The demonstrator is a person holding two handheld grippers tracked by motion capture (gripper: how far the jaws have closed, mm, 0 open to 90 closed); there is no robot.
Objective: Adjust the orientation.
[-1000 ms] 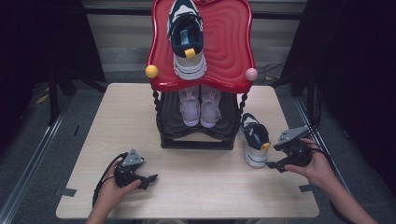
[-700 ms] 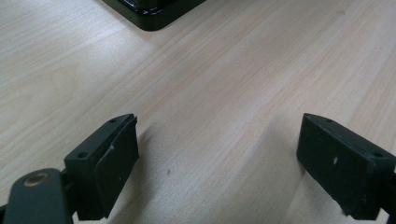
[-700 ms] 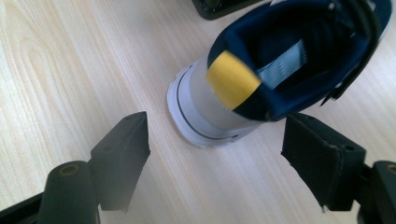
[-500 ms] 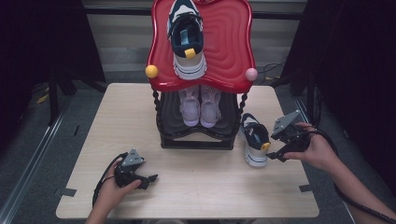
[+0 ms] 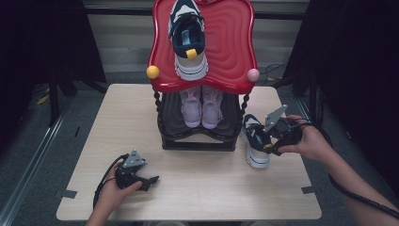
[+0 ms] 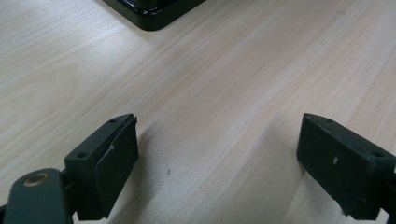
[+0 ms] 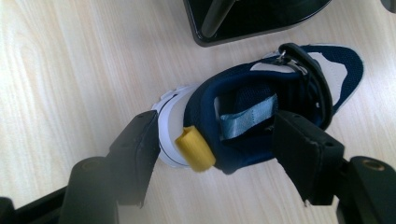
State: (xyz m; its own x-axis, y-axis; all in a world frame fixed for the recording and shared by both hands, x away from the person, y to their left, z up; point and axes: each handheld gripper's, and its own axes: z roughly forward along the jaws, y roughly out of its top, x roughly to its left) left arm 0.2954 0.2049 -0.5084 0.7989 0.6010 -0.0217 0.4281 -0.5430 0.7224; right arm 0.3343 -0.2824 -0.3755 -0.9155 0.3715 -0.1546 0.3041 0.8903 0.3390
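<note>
On pale wooden table (image 5: 197, 188), beside black-and-red shoe rack (image 5: 202, 42): navy-and-white sneaker (image 7: 261, 112), heel-first between right gripper (image 7: 219, 154) jaws just closing, not yet pinched; left gripper (image 6: 219, 163) agape, empty.

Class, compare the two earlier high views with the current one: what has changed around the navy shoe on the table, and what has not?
The right gripper has moved in over the heel of the navy shoe; its fingers, just closing, now straddle the heel without clearly pressing it. The shoe lies where it did. The left gripper rests open on the table, unmoved; the shoe rack is unchanged.
</note>
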